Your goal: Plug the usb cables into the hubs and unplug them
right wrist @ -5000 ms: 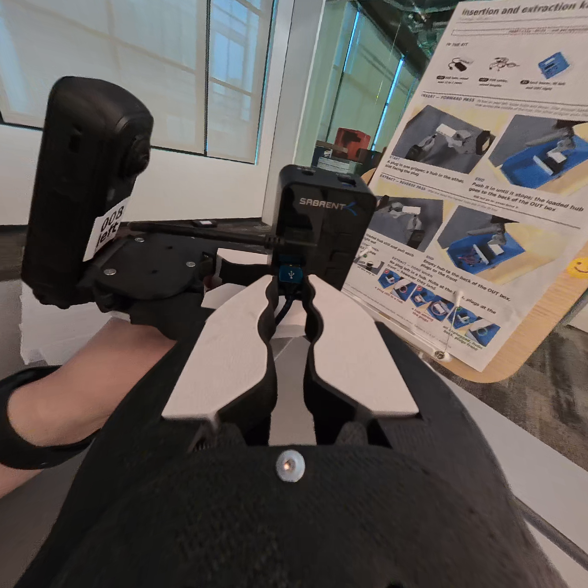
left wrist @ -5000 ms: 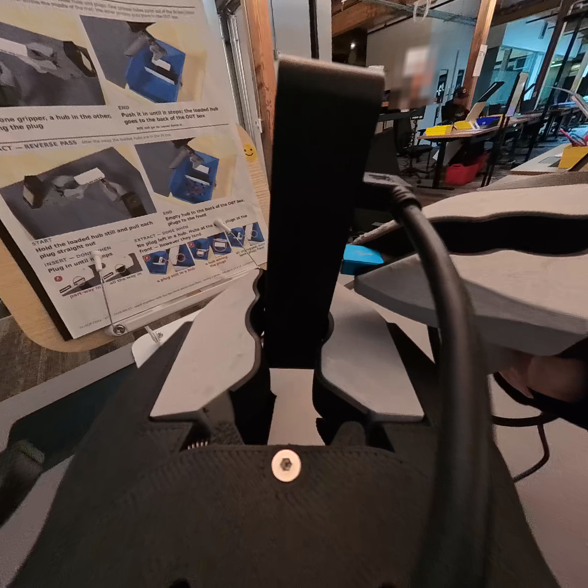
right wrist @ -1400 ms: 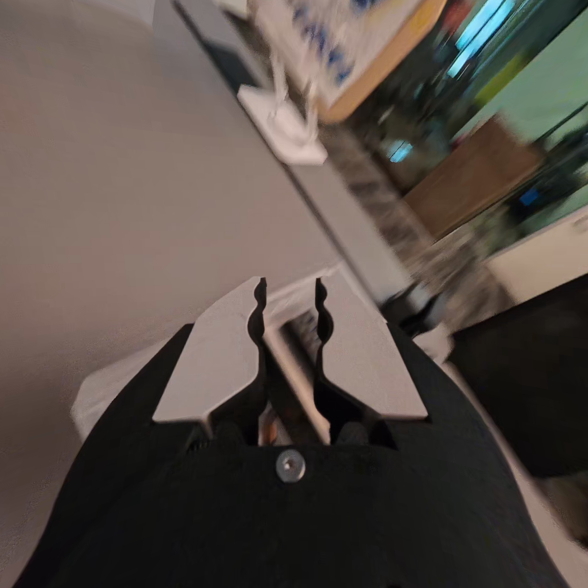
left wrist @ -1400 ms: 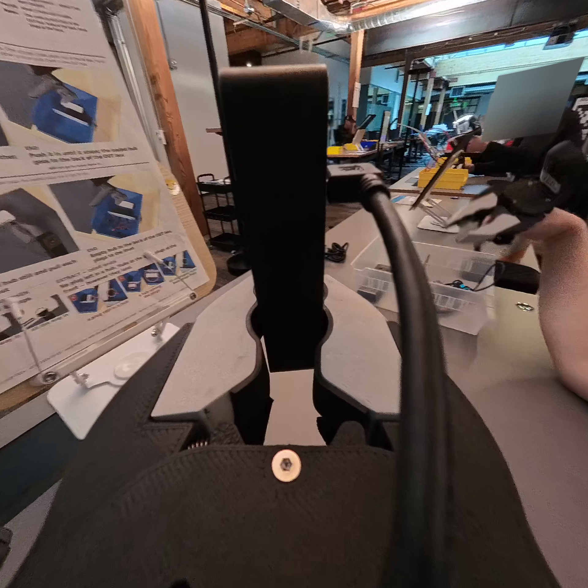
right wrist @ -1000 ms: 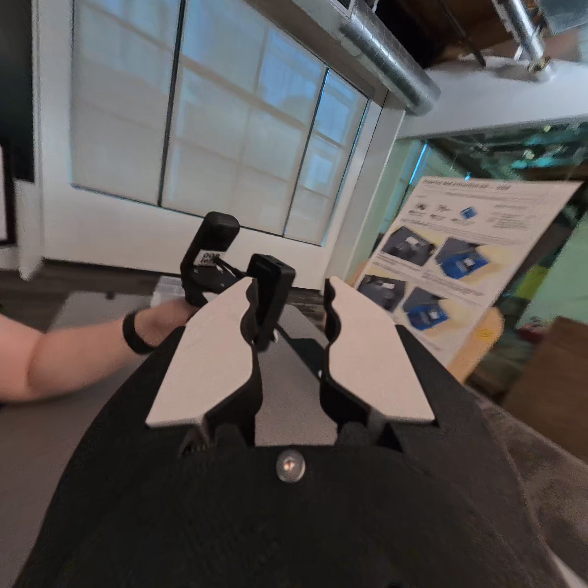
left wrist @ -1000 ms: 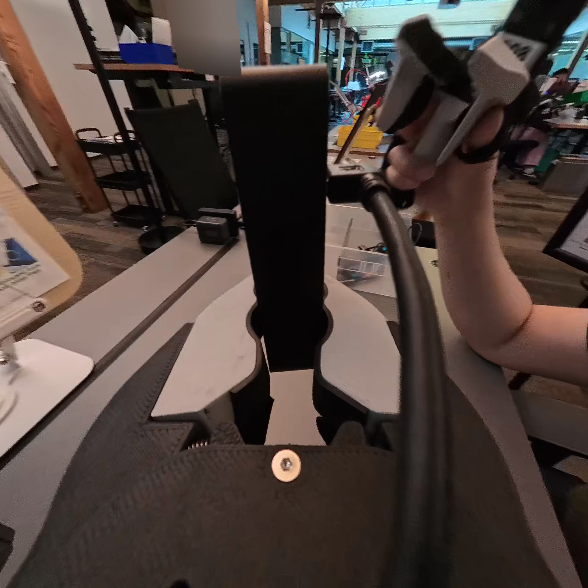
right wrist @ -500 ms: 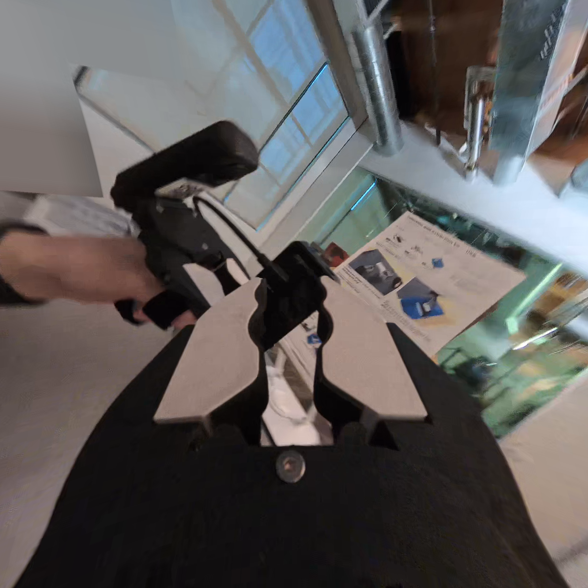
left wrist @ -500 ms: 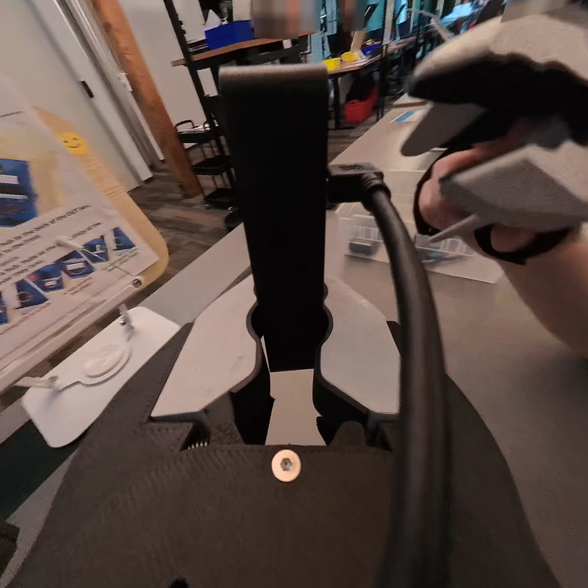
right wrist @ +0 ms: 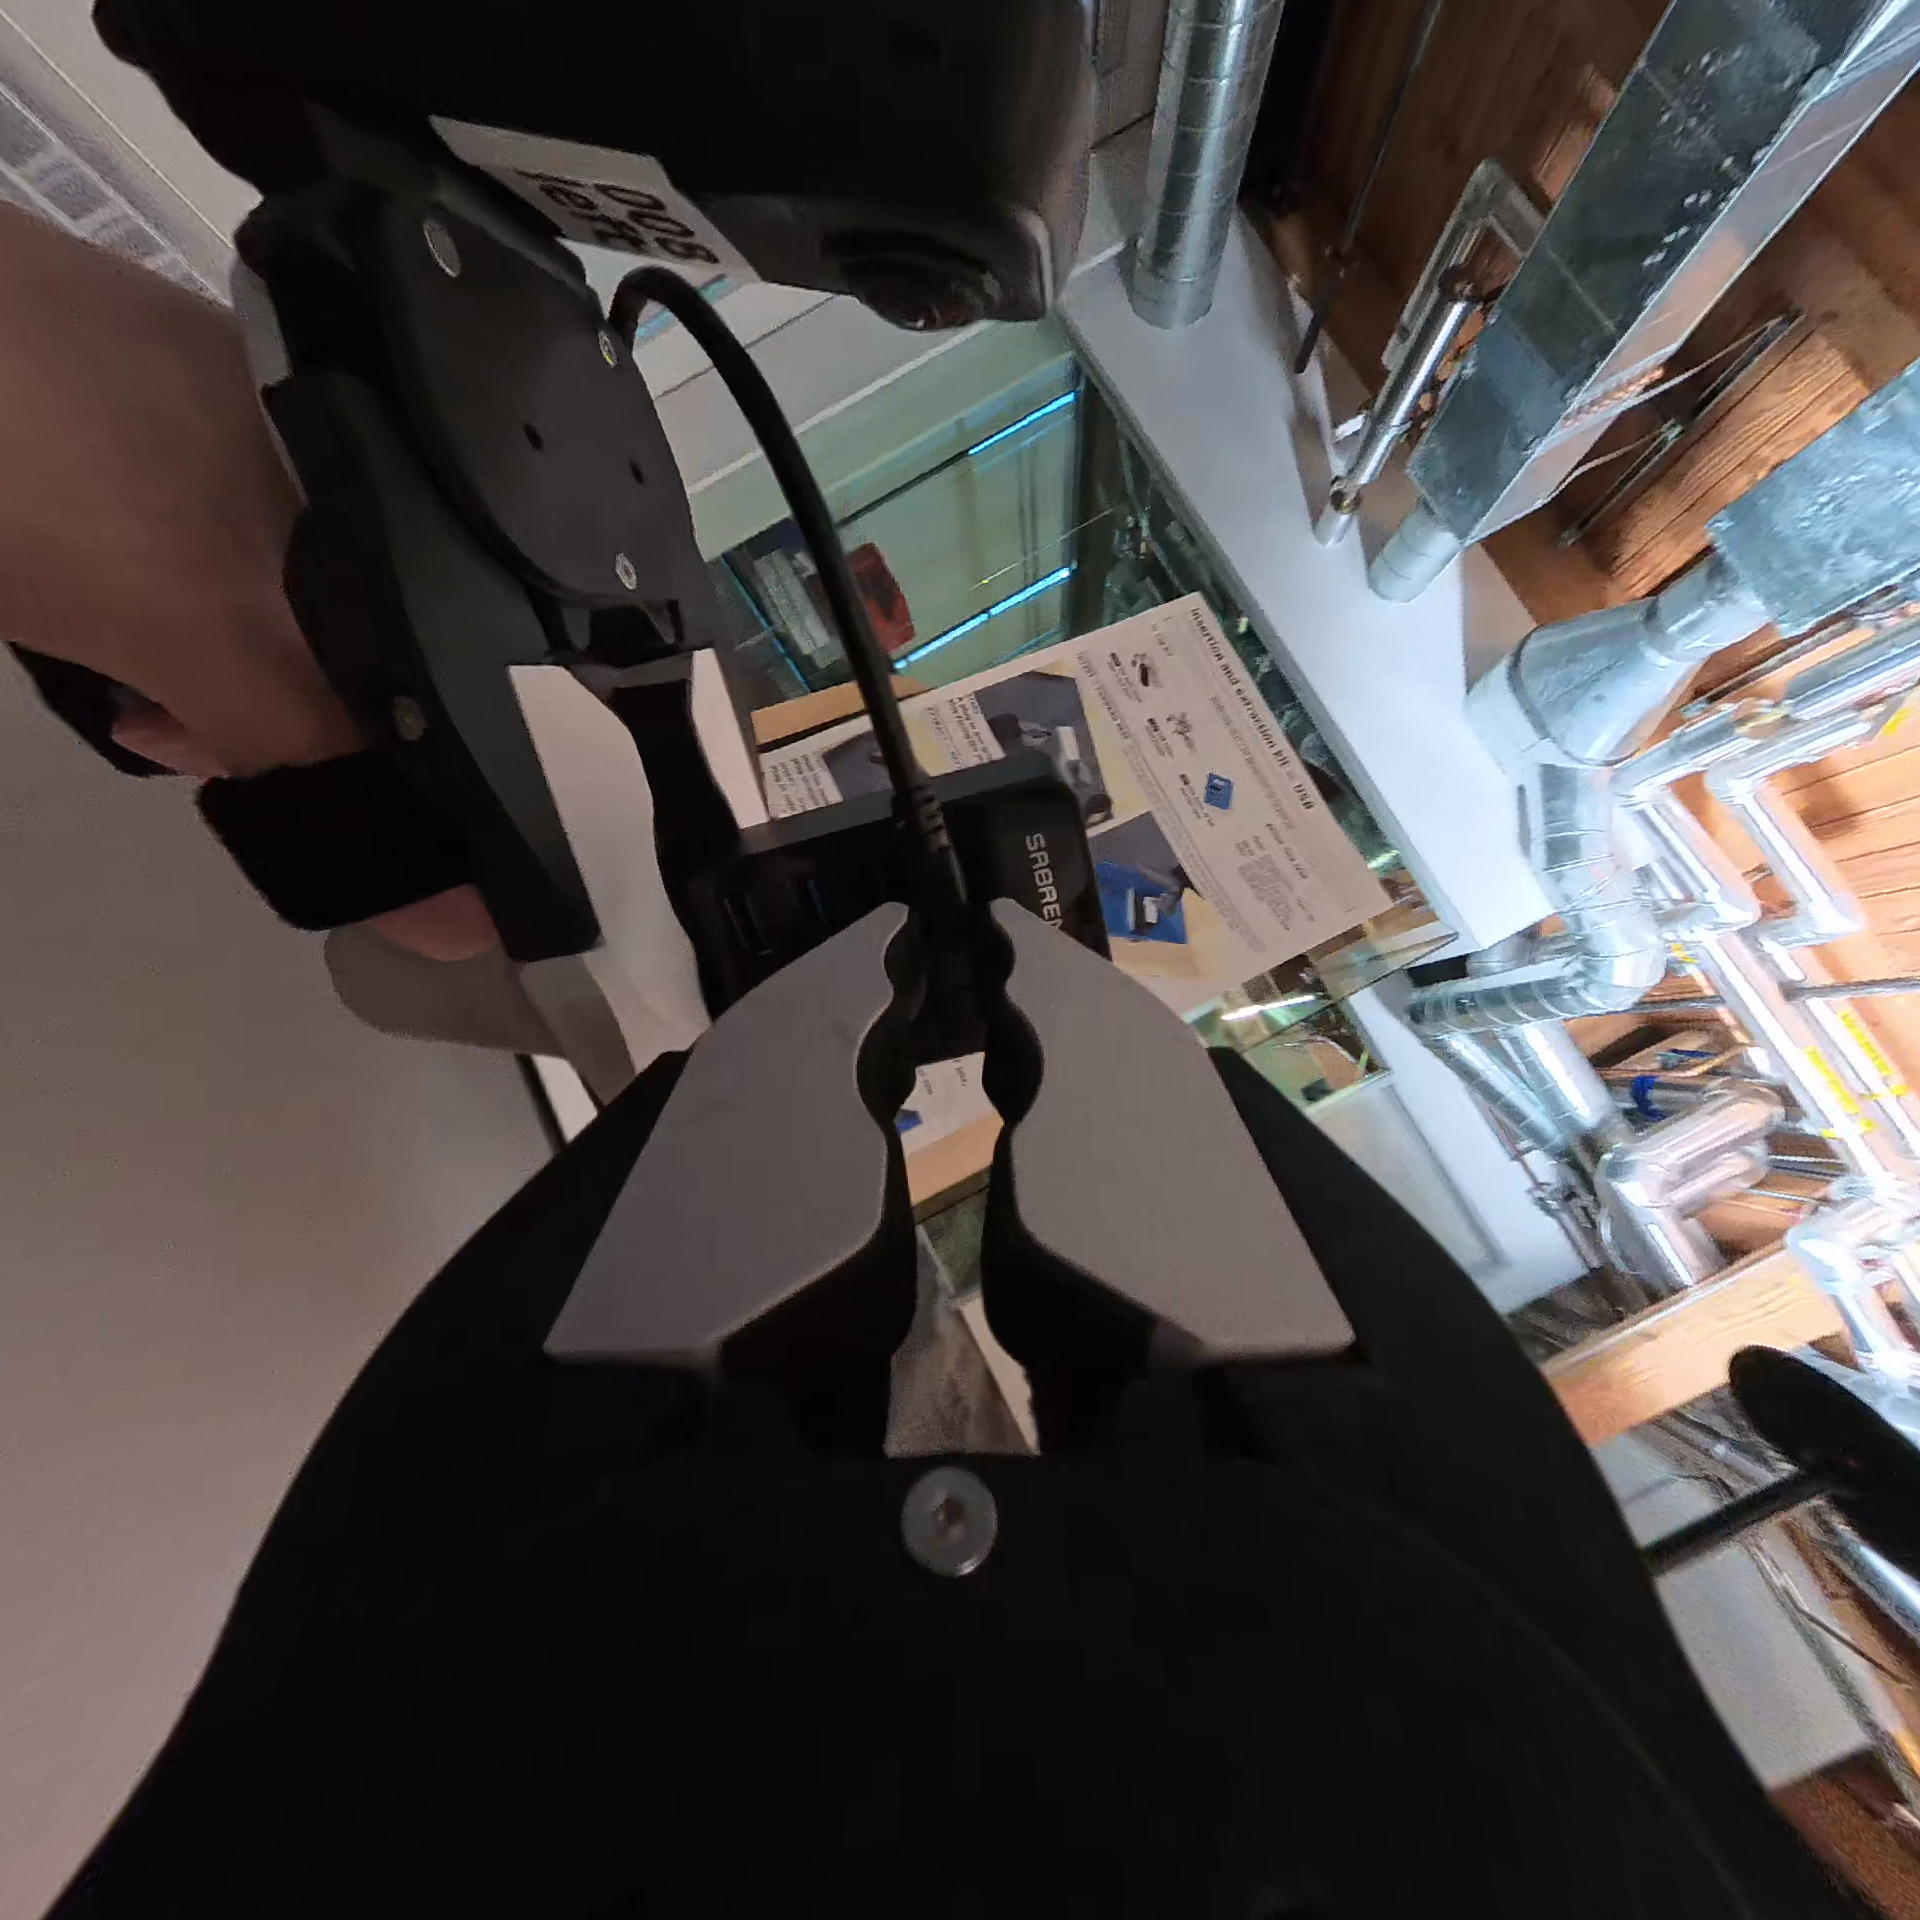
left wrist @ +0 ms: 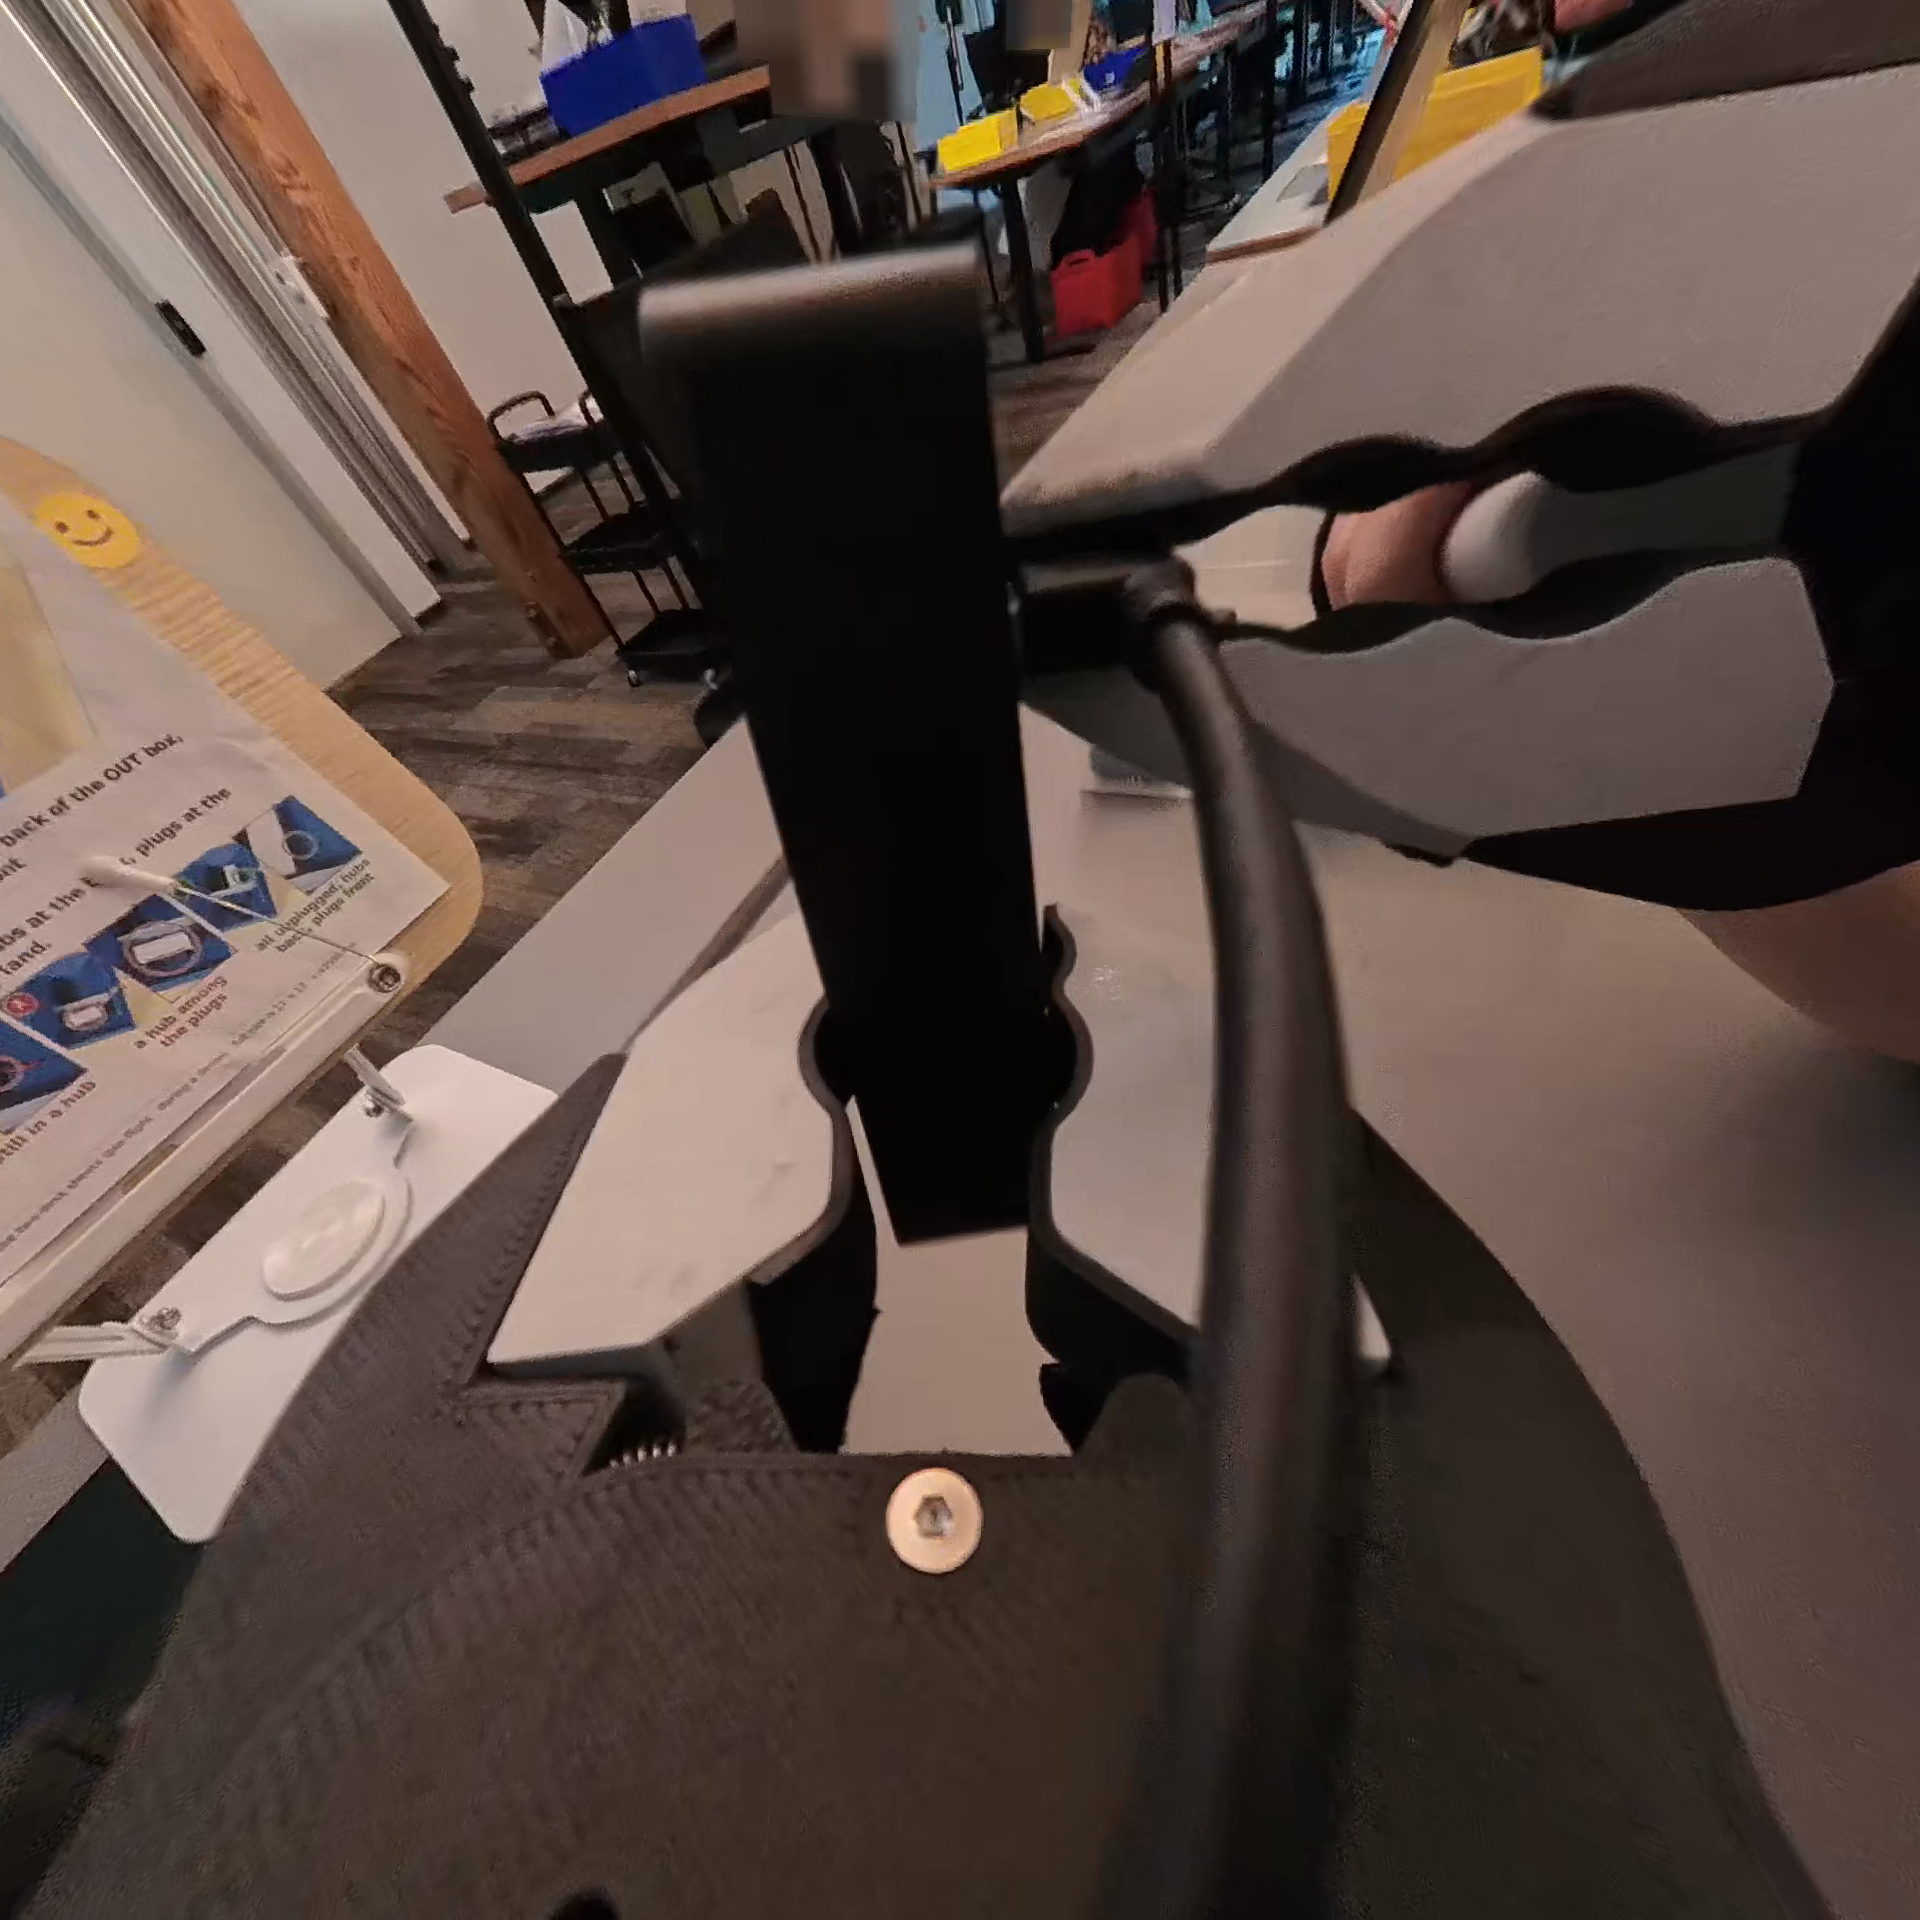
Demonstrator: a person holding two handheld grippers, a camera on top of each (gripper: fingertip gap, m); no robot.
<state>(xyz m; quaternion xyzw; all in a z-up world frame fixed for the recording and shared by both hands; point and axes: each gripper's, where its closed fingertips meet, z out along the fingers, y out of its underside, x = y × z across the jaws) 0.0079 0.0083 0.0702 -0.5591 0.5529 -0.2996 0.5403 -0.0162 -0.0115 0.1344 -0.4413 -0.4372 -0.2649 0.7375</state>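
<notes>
My left gripper [left wrist: 935, 997] is shut on a black USB hub [left wrist: 862, 675] and holds it upright above the grey table [left wrist: 1507, 1143]. A black cable [left wrist: 1257, 1039] is plugged into the hub's right side and curves down past my left gripper. My right gripper [left wrist: 1029, 608] reaches in from the right, its grey fingers [left wrist: 1455, 343] above and below the plug. In the right wrist view my right gripper [right wrist: 943, 925] is shut on the black plug [right wrist: 940, 977] at the hub [right wrist: 1029, 862], and the cable [right wrist: 810, 520] arcs up behind it.
An instruction poster on a wooden board [left wrist: 156, 935] stands at the left on a white base [left wrist: 291, 1299]; it also shows in the right wrist view [right wrist: 1195, 810]. A hand [right wrist: 156, 520] holds the left gripper. Desks with yellow bins [left wrist: 977, 145] lie far behind. The gap from one gripper's tips to the other's is roughly 7 cm.
My right gripper swung away empty, then came back to the hub and closed on the cable plug at its side. My left gripper has kept hold of the hub throughout.
</notes>
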